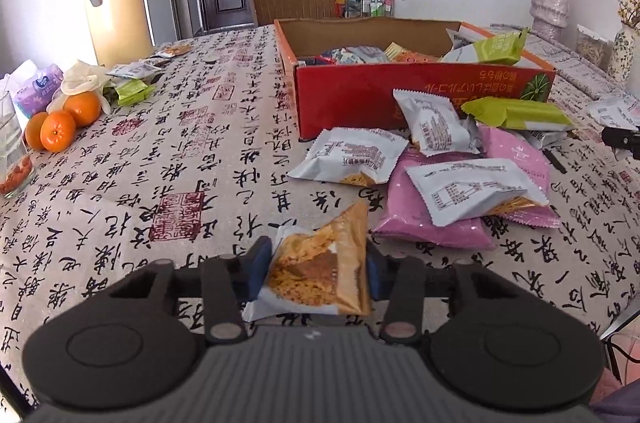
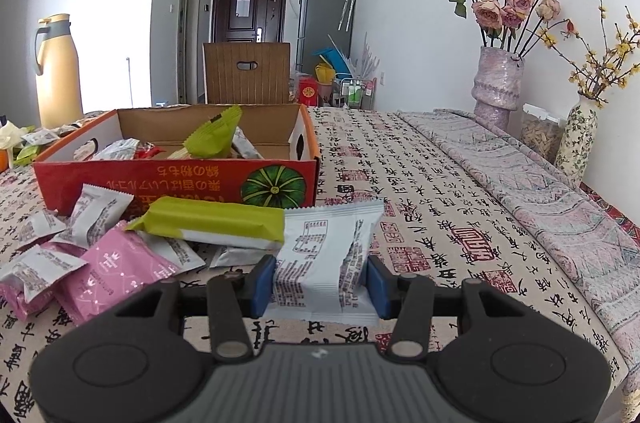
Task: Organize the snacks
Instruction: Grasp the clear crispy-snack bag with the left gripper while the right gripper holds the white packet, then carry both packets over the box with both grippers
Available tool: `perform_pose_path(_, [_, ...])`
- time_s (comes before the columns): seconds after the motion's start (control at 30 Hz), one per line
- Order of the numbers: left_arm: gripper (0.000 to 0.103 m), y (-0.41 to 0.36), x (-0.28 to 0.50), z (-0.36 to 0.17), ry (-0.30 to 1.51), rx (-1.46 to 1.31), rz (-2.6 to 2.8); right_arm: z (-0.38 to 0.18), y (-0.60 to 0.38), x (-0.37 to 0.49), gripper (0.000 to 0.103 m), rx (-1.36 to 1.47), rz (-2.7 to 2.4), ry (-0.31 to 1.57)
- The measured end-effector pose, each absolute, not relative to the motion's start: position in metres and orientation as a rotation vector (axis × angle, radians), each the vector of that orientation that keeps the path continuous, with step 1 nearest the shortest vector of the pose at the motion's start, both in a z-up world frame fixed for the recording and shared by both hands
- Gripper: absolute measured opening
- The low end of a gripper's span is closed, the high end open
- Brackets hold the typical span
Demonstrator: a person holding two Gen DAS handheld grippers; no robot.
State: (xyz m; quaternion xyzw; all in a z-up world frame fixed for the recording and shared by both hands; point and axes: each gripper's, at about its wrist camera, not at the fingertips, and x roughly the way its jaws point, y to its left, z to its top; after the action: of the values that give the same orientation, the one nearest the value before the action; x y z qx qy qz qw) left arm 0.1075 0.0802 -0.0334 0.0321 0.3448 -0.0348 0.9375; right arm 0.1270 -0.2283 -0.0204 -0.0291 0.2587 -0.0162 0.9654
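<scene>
Left tool (image 1: pixel 319 265) at lower centre of its view, blue pads pinching a small orange-and-white snack packet printed with crispy noodles (image 1: pixel 320 271), packet lying on the table (image 1: pixel 200 159) covered in a beige cloth with black calligraphy and red seals. Right tool (image 2: pixel 321 283) at lower centre of its view, blue pads pressed on both sides of a white foil snack packet with grey printed text (image 2: pixel 324 255), its sealed end resting on the cloth. Open red cardboard box with a green pumpkin picture (image 2: pixel 176 179) at centre left of the right view, partly filled with mixed packets, a green wrapper (image 2: pixel 212 139) sticking up inside. Loose pile just in front of the box: a long green-and-white bar wrapper (image 2: pixel 212 223), pink square packets (image 2: pixel 116 263), more white packets (image 1: pixel 352 155). In the left view, three oranges (image 1: pixel 60 123) at middle left beside a purple tissue pack (image 1: pixel 36 91) and a clear glass (image 1: pixel 12 147) at the left edge. Tall yellow thermos jug with grey handle (image 1: pixel 116 3) at upper left. Pale pink vase of dried roses (image 2: pixel 498 83) at right against the wall
</scene>
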Motion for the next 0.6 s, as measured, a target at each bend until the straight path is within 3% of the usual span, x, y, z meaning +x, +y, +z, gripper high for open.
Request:
perform_pose_path(0.33, [0.035,0.078,0.097,-0.019,0.664,0.062,-0.053,-0.018,-0.231,0.120,0.048,-0.045,-0.020,0.509])
perform_pose_path(0.6, [0.034,0.070,0.089,-0.003,0.609,0.063,-0.053,-0.014,-0.236,0.115,0.048,-0.034,-0.014,0.496])
